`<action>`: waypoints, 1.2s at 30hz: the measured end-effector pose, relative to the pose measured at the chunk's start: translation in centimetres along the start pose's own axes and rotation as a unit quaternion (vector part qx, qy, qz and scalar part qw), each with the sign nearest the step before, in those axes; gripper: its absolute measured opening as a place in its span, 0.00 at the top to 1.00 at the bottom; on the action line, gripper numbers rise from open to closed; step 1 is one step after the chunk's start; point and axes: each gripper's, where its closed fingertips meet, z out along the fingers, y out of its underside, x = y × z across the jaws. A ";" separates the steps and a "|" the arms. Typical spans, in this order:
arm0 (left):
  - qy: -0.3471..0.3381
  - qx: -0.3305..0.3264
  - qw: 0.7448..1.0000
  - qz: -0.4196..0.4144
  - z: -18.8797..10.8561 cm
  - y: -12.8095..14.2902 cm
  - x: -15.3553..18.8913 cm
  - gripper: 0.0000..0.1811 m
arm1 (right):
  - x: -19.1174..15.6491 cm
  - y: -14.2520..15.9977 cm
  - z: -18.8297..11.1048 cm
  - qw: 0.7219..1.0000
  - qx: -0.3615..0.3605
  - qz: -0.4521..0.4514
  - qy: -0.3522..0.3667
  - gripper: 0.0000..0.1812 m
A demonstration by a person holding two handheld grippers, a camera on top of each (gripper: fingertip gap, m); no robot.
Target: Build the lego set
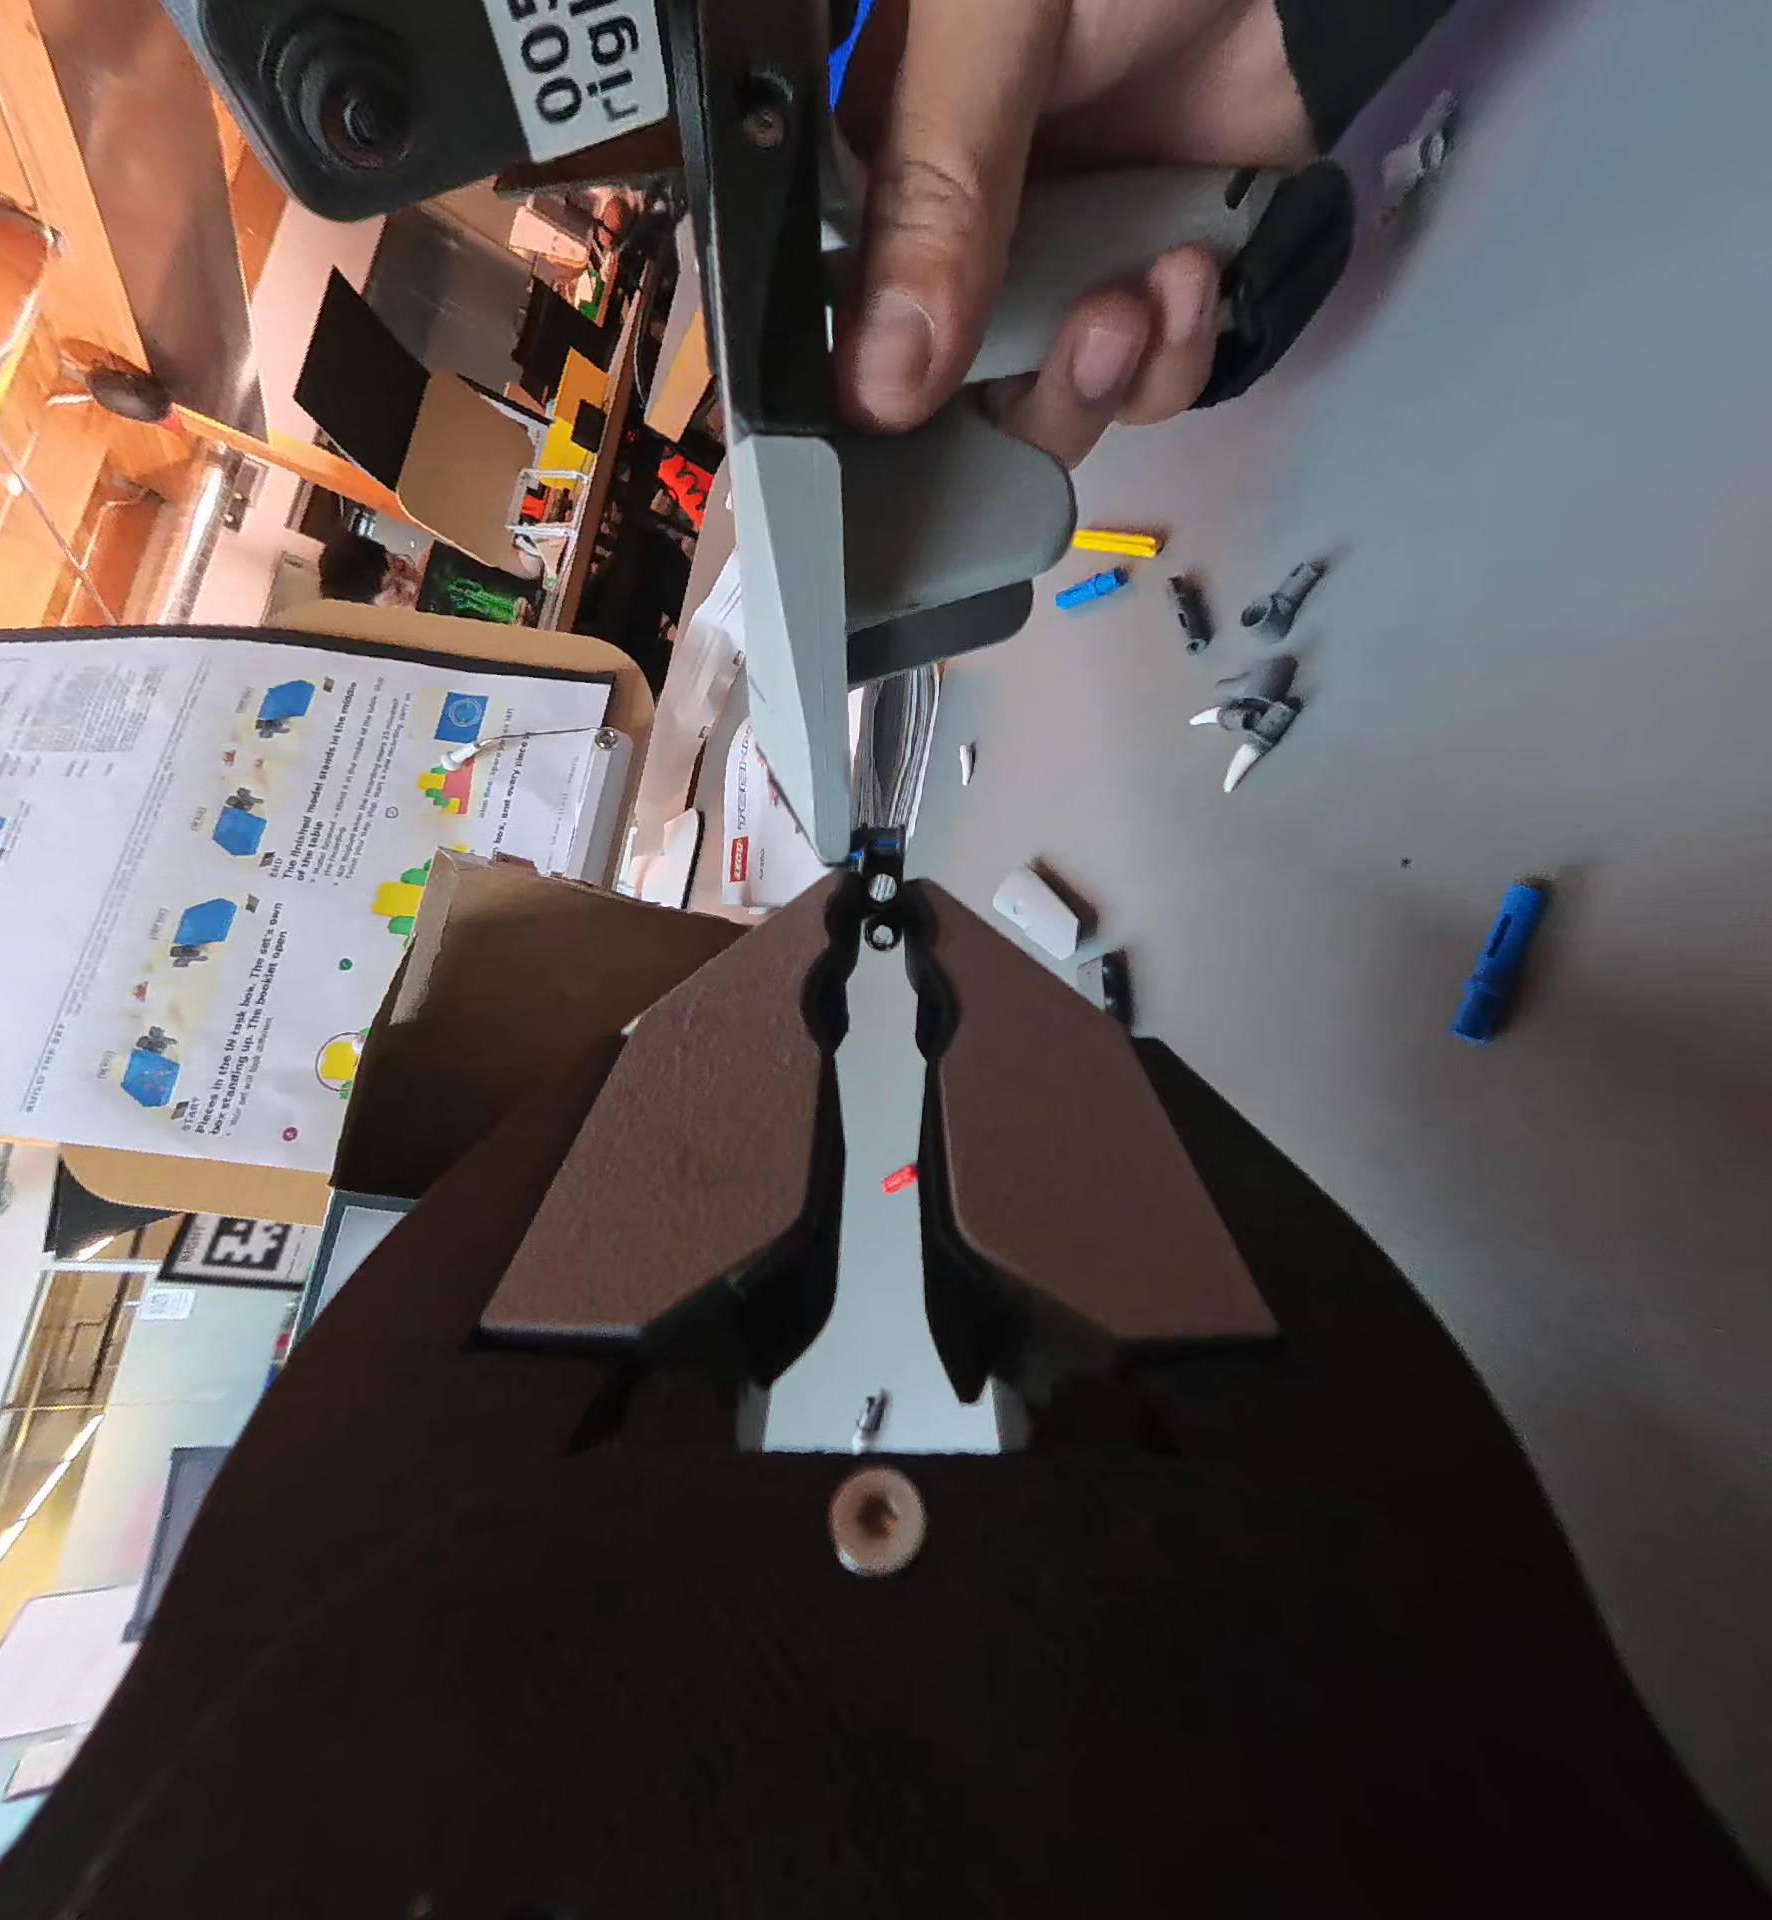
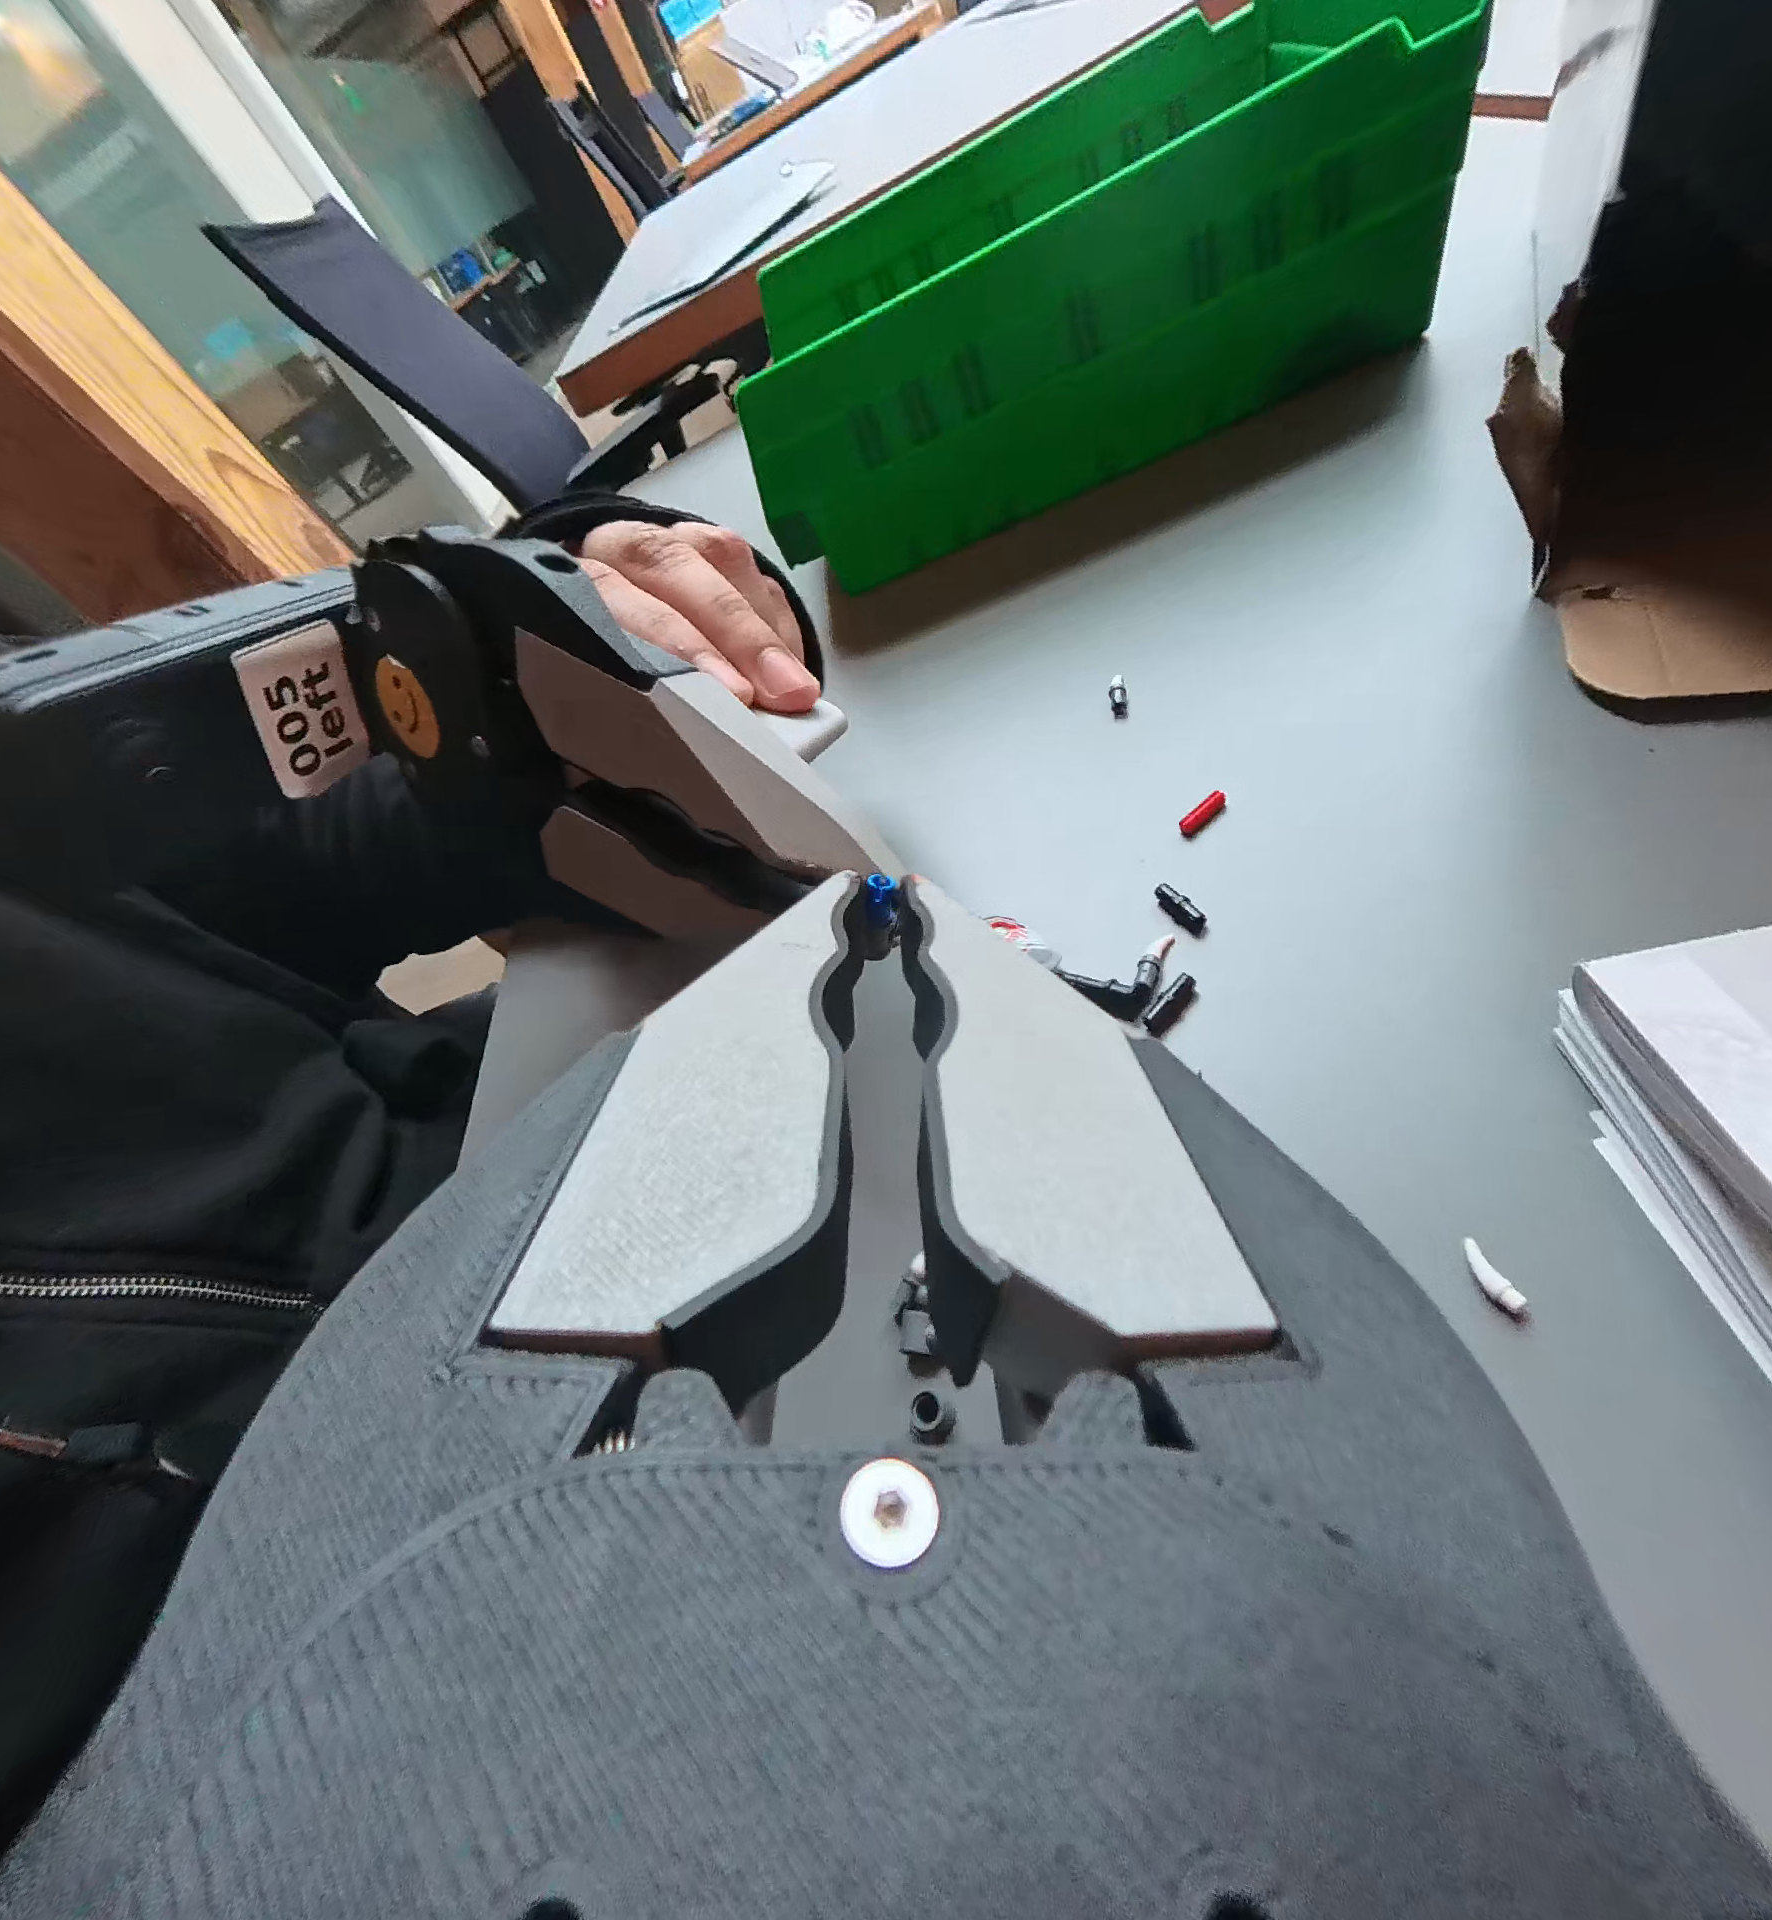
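Observation:
My left gripper (image 1: 877, 914) is shut on a small black lego connector (image 1: 880, 906) with round holes, held above the grey table (image 1: 1484, 1351). My right gripper (image 2: 880, 902) is shut on a short blue pin (image 2: 880, 891). In the left wrist view the right gripper (image 1: 849, 850) comes down from above, and the blue pin (image 1: 887, 840) touches the top of the black connector. In the right wrist view the left gripper (image 2: 851, 875) comes in from the left and meets my right fingertips. A hand holds each gripper.
Loose parts lie on the table: a yellow axle (image 1: 1116, 541), blue pins (image 1: 1500, 971), grey pieces with white claws (image 1: 1256, 717), a red pin (image 2: 1202, 814), black pins (image 2: 1180, 904). Green bins (image 2: 1100, 312), a paper stack (image 2: 1744, 1122), a cardboard box (image 1: 549, 966) and an instruction sheet (image 1: 238, 883) surround them. The tips of both grippers are at nearly the same place.

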 end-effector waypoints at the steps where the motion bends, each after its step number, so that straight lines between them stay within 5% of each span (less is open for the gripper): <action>1: -0.001 -0.004 1.000 0.001 0.0 0.1 0.0 0.97 | 0.0 0.1 0.0 1.000 -0.002 0.000 0.002 0.99; 11: -0.030 -0.047 0.998 -0.001 0.1 0.1 -0.6 0.97 | 0.4 -0.9 -0.1 0.999 0.026 0.031 0.024 1.00; 28: -0.042 -0.022 0.997 -0.054 -0.8 0.4 -2.5 0.96 | 0.5 -3.3 0.5 0.990 0.125 0.062 0.029 1.00; 36: -0.020 -0.031 0.999 -0.031 0.0 1.1 -1.1 0.97 | 0.8 -1.6 0.7 0.995 0.063 0.081 -0.009 0.96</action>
